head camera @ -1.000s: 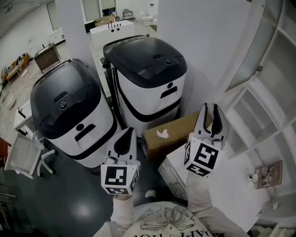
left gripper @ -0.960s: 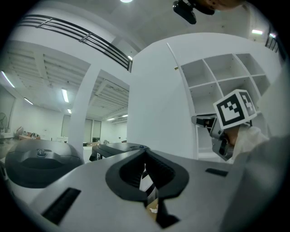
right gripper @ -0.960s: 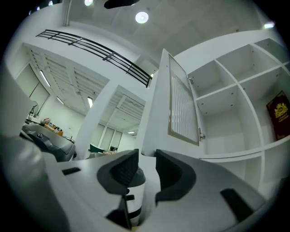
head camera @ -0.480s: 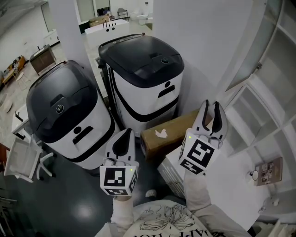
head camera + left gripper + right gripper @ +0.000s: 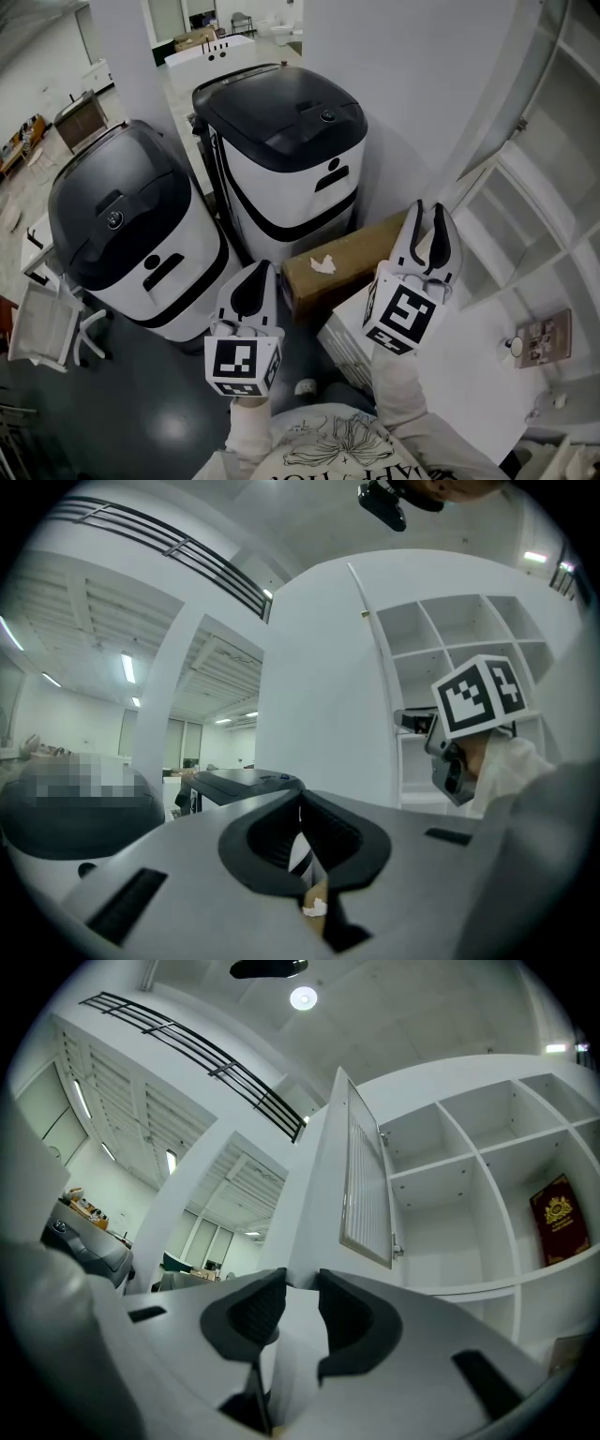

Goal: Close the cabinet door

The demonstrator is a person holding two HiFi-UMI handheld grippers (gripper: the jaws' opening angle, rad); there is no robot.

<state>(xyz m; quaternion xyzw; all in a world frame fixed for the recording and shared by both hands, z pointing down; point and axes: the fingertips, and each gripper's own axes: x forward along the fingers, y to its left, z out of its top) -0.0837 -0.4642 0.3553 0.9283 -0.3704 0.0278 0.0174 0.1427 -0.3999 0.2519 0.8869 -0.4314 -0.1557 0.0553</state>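
Observation:
The white cabinet (image 5: 553,234) with open shelf compartments fills the right side. Its louvered door (image 5: 506,108) stands swung open, away from the shelves, and shows in the right gripper view as a slatted panel (image 5: 366,1185) just left of the compartments. My right gripper (image 5: 427,223) is held in the air in front of the cabinet, below the door. Its jaws are a little apart with nothing between them (image 5: 300,1283). My left gripper (image 5: 254,272) hovers lower left over the dark floor, jaws together and empty (image 5: 300,803). Neither gripper touches the door.
Two big black-and-white machines (image 5: 281,141) (image 5: 131,225) stand to the left. A cardboard box (image 5: 342,262) lies between them and the cabinet's low white unit (image 5: 450,366). A red book (image 5: 560,1218) stands in one compartment. A white pillar (image 5: 403,84) rises behind.
Almost nothing: the head view has drifted slightly, so the machines sit a bit higher and further left. Both grippers hold about the same places with jaws unchanged.

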